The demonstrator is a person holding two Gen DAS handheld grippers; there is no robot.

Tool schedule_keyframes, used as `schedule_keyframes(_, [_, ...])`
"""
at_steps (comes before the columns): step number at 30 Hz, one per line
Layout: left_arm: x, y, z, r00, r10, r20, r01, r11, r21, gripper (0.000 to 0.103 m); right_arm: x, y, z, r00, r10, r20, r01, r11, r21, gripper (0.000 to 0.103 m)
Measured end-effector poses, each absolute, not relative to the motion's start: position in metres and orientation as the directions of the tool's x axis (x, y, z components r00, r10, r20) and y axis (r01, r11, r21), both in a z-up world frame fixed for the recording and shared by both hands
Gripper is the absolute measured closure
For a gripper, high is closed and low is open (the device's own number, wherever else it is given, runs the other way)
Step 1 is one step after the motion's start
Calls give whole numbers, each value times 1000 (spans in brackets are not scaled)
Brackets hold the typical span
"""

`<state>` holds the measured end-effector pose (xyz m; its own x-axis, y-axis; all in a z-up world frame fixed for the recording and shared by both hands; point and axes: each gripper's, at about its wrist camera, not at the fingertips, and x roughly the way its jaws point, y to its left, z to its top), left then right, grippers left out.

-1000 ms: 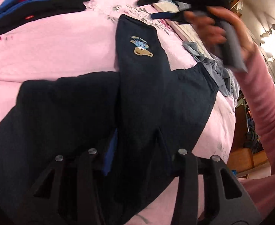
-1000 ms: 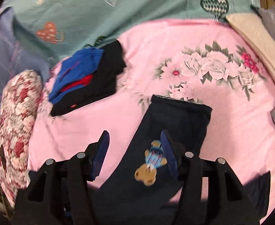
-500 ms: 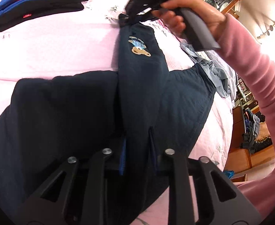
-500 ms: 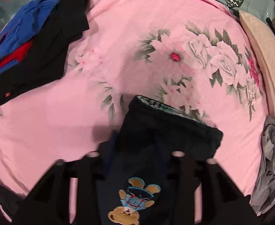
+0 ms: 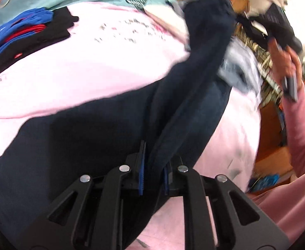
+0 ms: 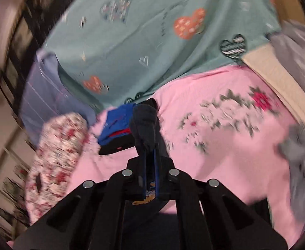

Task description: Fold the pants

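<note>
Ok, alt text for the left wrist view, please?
The left hand-held gripper is shut on the navy pants, whose leg is lifted up and right by the right hand-held gripper. Folded clothes lie at the pink bedspread's far left.

Pants (image 5: 94,137): dark navy. Bedsheet (image 6: 225,145): pink, floral print (white roses, one red bloom). Blanket (image 6: 142,37): teal with hearts; folded stack (image 5: 23,35): blue, red, black.

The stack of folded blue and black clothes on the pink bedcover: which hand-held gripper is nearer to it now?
Probably the left. The left hand-held gripper grips the navy pants low on the bedcover; the stack lies beyond. The right hand-held gripper holds the leg end raised, across the bed.
</note>
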<state>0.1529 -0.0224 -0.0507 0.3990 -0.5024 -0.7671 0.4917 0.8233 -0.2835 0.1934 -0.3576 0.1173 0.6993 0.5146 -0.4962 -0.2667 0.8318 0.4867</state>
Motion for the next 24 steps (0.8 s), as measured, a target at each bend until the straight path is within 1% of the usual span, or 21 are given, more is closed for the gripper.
schedule_keyframes(1, [151, -27, -58, 390, -484, -783, 498, 826, -263, 89, 172, -380, 100, 705, 518, -484, -244, 818, 521, 97])
schedule_keyframes(2, [149, -31, -64, 381, -473, -794, 500, 828, -254, 87, 158, -395, 83, 708, 506, -493, -215, 819, 532, 97])
schedule_keyframes(3, [147, -32, -66, 393, -466, -793, 500, 832, -241, 87, 145, -411, 55, 705, 477, -525, -165, 830, 533, 96])
schedule_keyframes(4, [146, -33, -66, 402, -465, -789, 503, 832, -235, 84, 132, -430, 20, 688, 431, -583, -78, 843, 532, 94])
schedule_keyframes(5, [144, -34, -64, 407, -460, -789, 505, 833, -225, 84, 128, -442, -9, 669, 409, -621, -14, 842, 539, 90])
schedule_keyframes(6, [143, -34, -63, 411, -457, -789, 504, 835, -221, 84, 124, -454, -34, 643, 406, -649, 47, 825, 563, 83])
schedule_keyframes(7, [143, -35, -63, 416, -454, -788, 500, 838, -219, 82, 121, -463, -52, 626, 432, -649, 75, 795, 602, 78])
schedule_keyframes(8, [142, -35, -63, 420, -451, -787, 496, 841, -218, 81, 118, -467, -58, 629, 451, -633, 78, 774, 629, 65])
schedule_keyframes(9, [141, -35, -63, 429, -446, -786, 491, 845, -212, 81, 115, -470, -61, 644, 468, -605, 69, 753, 655, 56])
schedule_keyframes(10, [139, -37, -63, 437, -442, -783, 490, 847, -205, 80, 113, -472, -62, 664, 499, -556, 46, 716, 697, 53])
schedule_keyframes(11, [136, -38, -64, 447, -440, -779, 488, 849, -200, 78, 115, -474, -63, 669, 518, -534, 44, 689, 723, 50])
schedule_keyframes(12, [134, -38, -64, 453, -439, -776, 487, 851, -197, 76, 118, -476, -64, 667, 531, -523, 52, 668, 743, 49])
schedule_keyframes(14, [131, -40, -63, 463, -441, -769, 481, 854, -200, 68, 130, -481, -69, 653, 545, -526, 93, 631, 770, 49])
schedule_keyframes(16, [129, -42, -64, 473, -439, -763, 481, 855, -194, 65, 145, -487, -71, 634, 567, -526, 129, 594, 794, 49])
schedule_keyframes(17, [127, -43, -64, 483, -432, -761, 477, 859, -185, 65, 152, -492, -69, 626, 571, -531, 142, 586, 798, 49])
schedule_keyframes(19, [126, -43, -63, 497, -427, -755, 468, 865, -181, 64, 168, -491, -60, 595, 542, -594, 165, 641, 750, 73])
schedule_keyframes(20, [125, -42, -62, 507, -428, -748, 457, 869, -188, 62, 179, -482, -45, 576, 493, -653, 145, 724, 674, 93])
schedule_keyframes(21, [125, -40, -61, 516, -427, -742, 445, 874, -193, 61, 189, -470, -31, 564, 458, -687, 113, 781, 614, 95])
schedule_keyframes(22, [124, -38, -60, 528, -423, -736, 430, 881, -197, 55, 195, -462, -20, 561, 450, -695, 78, 807, 585, 96])
schedule_keyframes(23, [123, -37, -57, 543, -420, -727, 413, 888, -204, 51, 202, -450, 2, 568, 460, -682, 9, 826, 564, 96])
schedule_keyframes(24, [121, -37, -54, 557, -419, -717, 403, 891, -208, 50, 204, -441, 26, 593, 480, -647, -64, 829, 556, 97])
